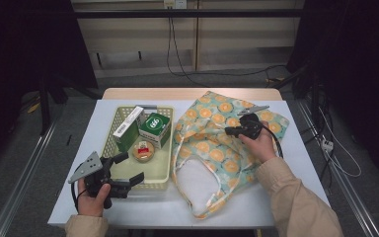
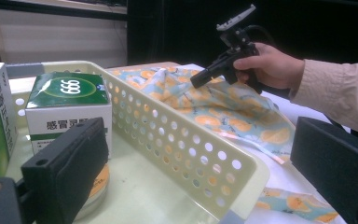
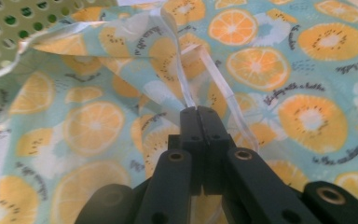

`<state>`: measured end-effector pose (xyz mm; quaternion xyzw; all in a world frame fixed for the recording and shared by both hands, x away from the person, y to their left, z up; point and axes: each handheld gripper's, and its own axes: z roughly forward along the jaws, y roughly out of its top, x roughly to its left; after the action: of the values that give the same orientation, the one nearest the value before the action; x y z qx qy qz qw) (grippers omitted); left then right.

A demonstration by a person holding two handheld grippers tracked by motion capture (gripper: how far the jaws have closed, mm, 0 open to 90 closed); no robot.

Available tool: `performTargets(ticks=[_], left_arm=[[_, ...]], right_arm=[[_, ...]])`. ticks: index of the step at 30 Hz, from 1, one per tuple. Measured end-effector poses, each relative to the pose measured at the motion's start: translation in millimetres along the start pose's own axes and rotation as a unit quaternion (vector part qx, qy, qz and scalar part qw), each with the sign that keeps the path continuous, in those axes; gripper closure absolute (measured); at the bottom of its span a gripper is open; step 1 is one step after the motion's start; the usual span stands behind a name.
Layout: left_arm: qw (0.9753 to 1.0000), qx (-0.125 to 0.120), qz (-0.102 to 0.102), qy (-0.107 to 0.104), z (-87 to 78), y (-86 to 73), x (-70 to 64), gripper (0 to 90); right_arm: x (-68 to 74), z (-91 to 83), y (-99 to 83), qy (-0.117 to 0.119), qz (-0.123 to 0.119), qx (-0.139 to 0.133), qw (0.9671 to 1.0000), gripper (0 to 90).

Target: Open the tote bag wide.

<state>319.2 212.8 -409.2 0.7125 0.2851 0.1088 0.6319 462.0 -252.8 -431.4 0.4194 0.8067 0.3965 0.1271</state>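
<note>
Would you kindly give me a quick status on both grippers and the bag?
Left gripper open over basket corner. Right gripper shut on bag strap, orange-print bag flat on table. Nothing in the way.

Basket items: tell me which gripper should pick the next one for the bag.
Left. The left gripper is open over the basket, its jaws straddling the near rim beside the round tin. The right gripper is shut on the bag strap.

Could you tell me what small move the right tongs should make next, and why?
Probably lift the strap a little: the right tongs are shut on it, the bag lies flat, and the left tongs wait open over the basket.
</note>
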Motion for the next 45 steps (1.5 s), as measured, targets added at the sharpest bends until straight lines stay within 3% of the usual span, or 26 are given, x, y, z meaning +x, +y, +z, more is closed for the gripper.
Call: performTargets(ticks=[9,11,15,24,27,32,38,45], left_arm=[[1.0000,0.000,-0.002,0.001,-0.5,-0.5,1.5,3.7],[1.0000,-0.001,-0.002,0.000,-0.6,-0.4,1.6,3.7],[1.0000,-0.001,-0.001,0.002,-1.1,-0.3,1.7,3.7],[1.0000,0.000,0.001,-0.001,-0.8,0.0,0.8,3.7],[1.0000,-0.001,-0.001,-0.001,-1.0,-0.2,0.9,3.7],[1.0000,0.002,0.001,-0.002,0.3,-0.2,-0.2,3.7],[1.0000,0.002,0.002,-0.002,0.6,0.0,-1.5,3.7],[1.0000,0.006,0.004,-0.004,1.5,-0.3,-2.0,3.7]], right_arm=[[-16.2,-4.6,21.9,-0.029,-0.003,-0.016,0.9994,90.0],[-21.0,-3.2,19.4,-0.041,0.001,-0.011,0.9991,90.0],[-26.3,5.9,7.7,-0.042,0.012,0.004,0.9990,90.0],[-20.1,16.6,-3.9,-0.049,-0.007,0.026,0.9984,83.1],[-19.2,15.2,-5.0,-0.043,-0.001,0.024,0.9988,77.9],[-8.8,7.6,-0.5,-0.049,-0.015,0.018,0.9985,57.7],[10.3,1.6,8.5,-0.050,-0.042,0.016,0.9977,40.3],[30.9,6.7,12.6,-0.030,-0.070,0.027,0.9967,26.3]])
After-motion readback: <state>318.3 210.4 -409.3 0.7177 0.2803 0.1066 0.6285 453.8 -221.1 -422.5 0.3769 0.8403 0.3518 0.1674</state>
